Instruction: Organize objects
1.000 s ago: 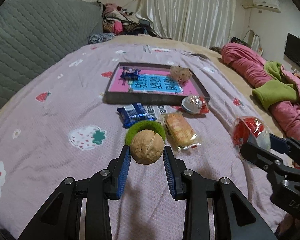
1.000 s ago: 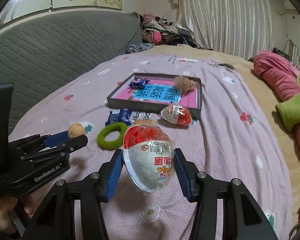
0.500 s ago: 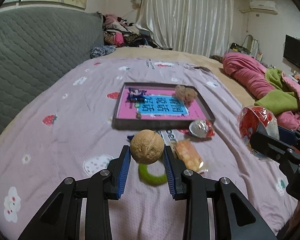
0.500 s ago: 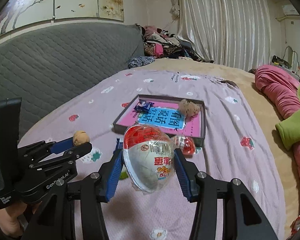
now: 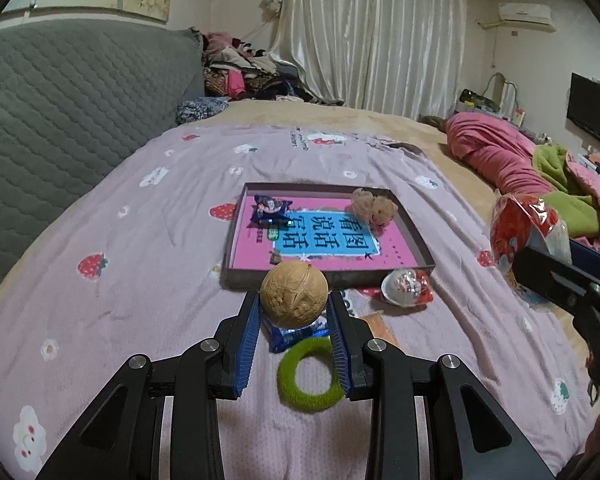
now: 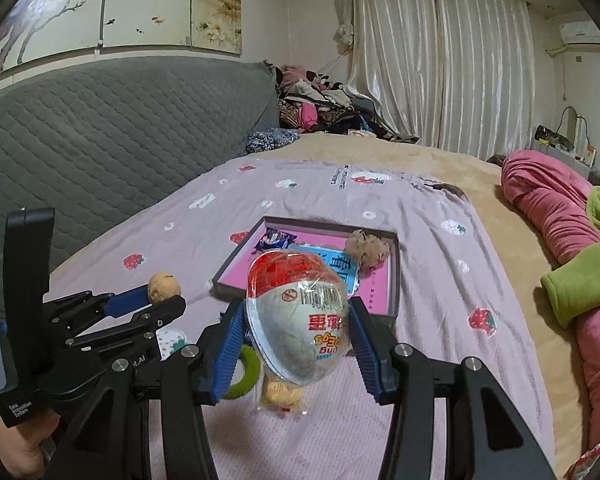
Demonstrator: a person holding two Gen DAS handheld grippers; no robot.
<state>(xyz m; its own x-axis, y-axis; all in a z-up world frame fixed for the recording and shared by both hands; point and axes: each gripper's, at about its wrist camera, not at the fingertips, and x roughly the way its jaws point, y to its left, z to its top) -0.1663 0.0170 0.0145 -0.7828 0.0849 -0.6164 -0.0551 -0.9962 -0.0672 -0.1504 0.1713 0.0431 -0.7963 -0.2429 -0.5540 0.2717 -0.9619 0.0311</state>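
My left gripper (image 5: 294, 312) is shut on a tan walnut (image 5: 293, 294), held in the air above the bed. My right gripper (image 6: 298, 320) is shut on a red-and-white wrapped toy egg (image 6: 298, 320), also lifted; that egg (image 5: 520, 226) shows at the right edge of the left wrist view. Ahead lies a shallow box tray (image 5: 414, 236) with a pink and blue bottom, holding a blue snack packet (image 5: 270, 209) and a brown fuzzy lump (image 5: 372, 206). In front of the tray lie a second toy egg (image 5: 406, 287), a blue wrapper (image 5: 292, 334), a green ring (image 5: 310, 376) and an orange biscuit pack (image 6: 280, 394).
The lilac strawberry-print bedspread (image 5: 120, 280) covers the bed. A grey quilted headboard (image 5: 60, 112) rises at the left. Pink and green bedding (image 5: 540, 168) is piled at the right, with clothes (image 5: 244, 72) heaped by the curtain. A hand (image 6: 18, 444) holds the left gripper's handle.
Both grippers have risen with their loads and moved toward the tray. The items on the bedspread now sit lower in both views, partly behind the held walnut and egg.
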